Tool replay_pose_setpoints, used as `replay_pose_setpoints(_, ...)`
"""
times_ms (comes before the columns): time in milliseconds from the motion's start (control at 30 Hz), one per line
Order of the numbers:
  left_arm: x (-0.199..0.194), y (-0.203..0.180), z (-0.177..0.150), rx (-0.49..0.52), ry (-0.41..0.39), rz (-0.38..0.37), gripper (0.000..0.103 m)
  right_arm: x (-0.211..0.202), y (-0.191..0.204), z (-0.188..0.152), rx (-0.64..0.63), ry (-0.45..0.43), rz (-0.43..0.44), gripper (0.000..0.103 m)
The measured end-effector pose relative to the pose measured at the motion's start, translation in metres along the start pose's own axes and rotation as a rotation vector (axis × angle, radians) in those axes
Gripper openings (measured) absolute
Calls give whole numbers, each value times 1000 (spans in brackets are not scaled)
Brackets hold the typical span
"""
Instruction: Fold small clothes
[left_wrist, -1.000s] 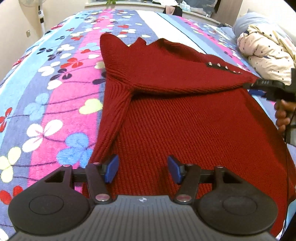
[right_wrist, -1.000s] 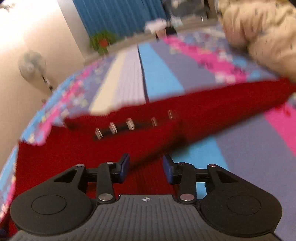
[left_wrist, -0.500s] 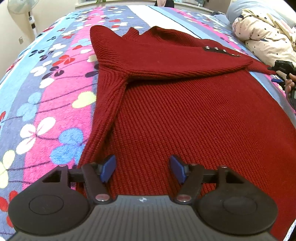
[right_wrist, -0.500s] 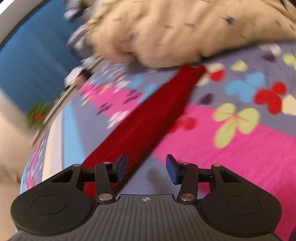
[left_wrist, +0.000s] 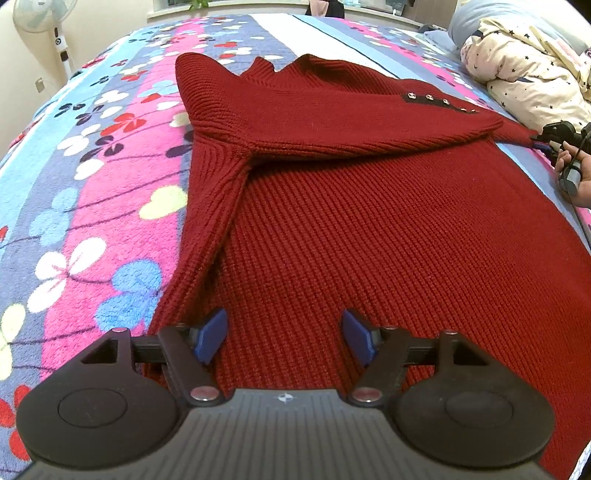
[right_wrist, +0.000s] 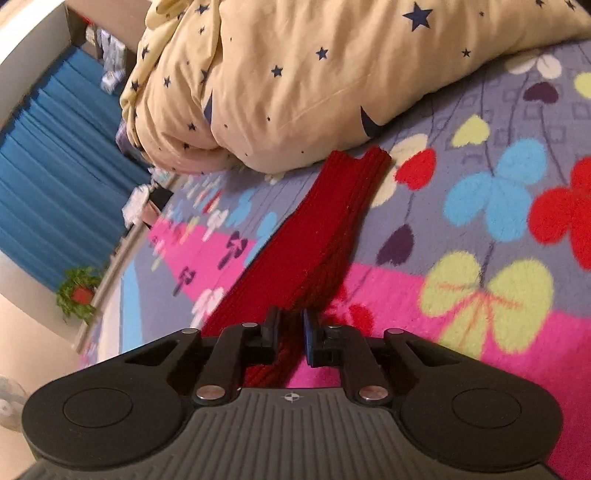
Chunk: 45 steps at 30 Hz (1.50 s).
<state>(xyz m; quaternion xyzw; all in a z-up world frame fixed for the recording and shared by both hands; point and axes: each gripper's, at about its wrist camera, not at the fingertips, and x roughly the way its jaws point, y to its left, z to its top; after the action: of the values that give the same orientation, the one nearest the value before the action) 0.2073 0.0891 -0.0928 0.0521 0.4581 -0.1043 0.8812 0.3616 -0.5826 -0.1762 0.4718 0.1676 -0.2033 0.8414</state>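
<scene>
A dark red knit sweater (left_wrist: 369, 221) lies flat on the flowered blanket (left_wrist: 92, 184). Its upper part is folded over, with a row of buttons (left_wrist: 436, 99) on top. My left gripper (left_wrist: 282, 339) hovers over the near hem with its jaws opening and only flat fabric below them. One sleeve (right_wrist: 332, 221) stretches out toward the star-print duvet (right_wrist: 295, 74). My right gripper (right_wrist: 291, 332) is closing on that sleeve, and the knit is bunched between its narrow pads. In the left wrist view, the right gripper (left_wrist: 554, 136) and the hand holding it sit at the sweater's right edge.
The star-print duvet (left_wrist: 524, 74) is heaped at the bed's right side, just past the sleeve's cuff (right_wrist: 369, 158). A standing fan (left_wrist: 40, 18) is off the far left corner. Blue curtains (right_wrist: 55, 166) and a potted plant (right_wrist: 77, 291) line the far wall.
My right gripper swung away from the buttoned fold, rolled, and now sits on the outstretched sleeve with its jaws narrowed onto it. The left jaws have spread slightly wider.
</scene>
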Motion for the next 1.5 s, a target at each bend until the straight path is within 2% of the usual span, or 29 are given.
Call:
replay_pose_setpoints(133,0,-1,0,1,1,4,74,-11,23,-2,-92,-70,-17,11)
replay_pose_setpoints(200,-1,-2,0,1,3,5,74,-21,55,-4,-212,-128,-19,11)
replay_pose_setpoints(267,-1,-2,0,-1,5,6,74,-37,98,-15,-375,-188,26,10)
replay_pose_setpoints(367,-1,-2,1,1,8,9,74,-76,184,-64,-751,-271,197,10)
replay_pose_setpoints(400,-1,-2,2,2,9,10,74,-94,213,-93,-900,-291,287,10)
replay_pose_setpoints(467,-2,-2,1,2,10,9,74,-125,250,-149,-1106,-290,441,10)
replay_pose_setpoints(533,-2,-2,1,2,11,8,74,-147,272,-215,-1263,-205,559,11)
replay_pose_setpoints(600,-3,-3,1,6,14,8,74,-153,277,-270,-1337,-76,601,13)
replay_pose_setpoints(633,-3,-3,1,10,16,8,74,-151,275,-296,-1361,16,607,16)
replay_pose_setpoints(667,-3,-3,2,12,19,8,74,-144,269,-327,-1392,148,592,21)
replay_pose_setpoints(700,-4,-3,2,11,22,6,74,-139,262,-348,-1416,238,559,21)
replay_pose_setpoints(733,-4,-3,2,12,25,6,74,-137,253,-368,-1447,313,526,21)
replay_pose_setpoints(767,-5,-4,1,15,27,6,74,-141,244,-380,-1474,331,503,23)
replay_pose_setpoints(800,-6,-4,1,20,28,7,74,-154,237,-384,-1497,266,494,24)
replay_pose_setpoints(900,-8,-5,0,25,33,8,74,-181,232,-363,-1483,324,498,34)
replay_pose_setpoints(1033,-13,-5,0,9,37,12,74,-214,217,-310,-1466,301,427,49)
replay_pose_setpoints(1167,-26,-5,3,-15,-32,1,74,-224,184,-260,-1311,365,306,61)
replay_pose_setpoints(1200,-31,-6,3,-18,-61,-2,74,-221,171,-253,-1271,390,271,62)
replay_pose_setpoints(1267,-37,-8,4,-23,-106,-3,74,-210,146,-252,-1238,469,191,61)
replay_pose_setpoints(1300,-39,-10,3,-18,-130,1,74,-202,133,-257,-1266,526,136,61)
replay_pose_setpoints(1333,-42,-12,4,-8,-152,5,74,-197,124,-264,-1311,543,98,68)
replay_pose_setpoints(1367,-45,-15,4,9,-183,10,74,-198,121,-266,-1344,504,114,74)
replay_pose_setpoints(1400,-48,-18,4,23,-209,12,74,-199,123,-268,-1369,486,121,73)
replay_pose_setpoints(1500,-49,-23,13,36,-263,16,74,-200,119,-264,-1375,501,149,73)
